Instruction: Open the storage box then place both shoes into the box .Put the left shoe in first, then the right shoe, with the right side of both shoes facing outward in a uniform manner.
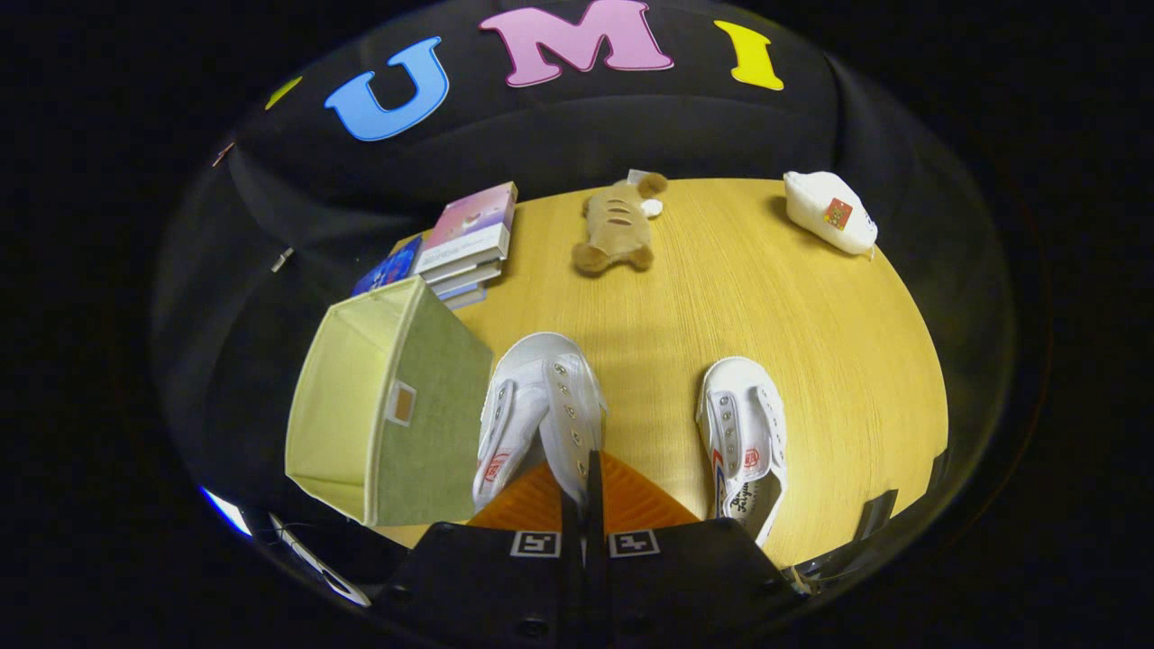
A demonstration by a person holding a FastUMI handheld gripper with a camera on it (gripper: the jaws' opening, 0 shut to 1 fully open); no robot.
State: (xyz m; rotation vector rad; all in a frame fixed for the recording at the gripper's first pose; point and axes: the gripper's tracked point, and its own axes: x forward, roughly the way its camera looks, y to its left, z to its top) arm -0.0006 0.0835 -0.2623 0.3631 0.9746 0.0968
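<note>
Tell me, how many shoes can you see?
2. One shoe is pinched by its side wall between the gripper fingers, beside the open green box. The other shoe lies on the table, apart from the fingers.

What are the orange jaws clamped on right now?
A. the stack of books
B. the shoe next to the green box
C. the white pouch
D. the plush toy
B: the gripper pinches the side wall of the shoe beside the green box.
</note>
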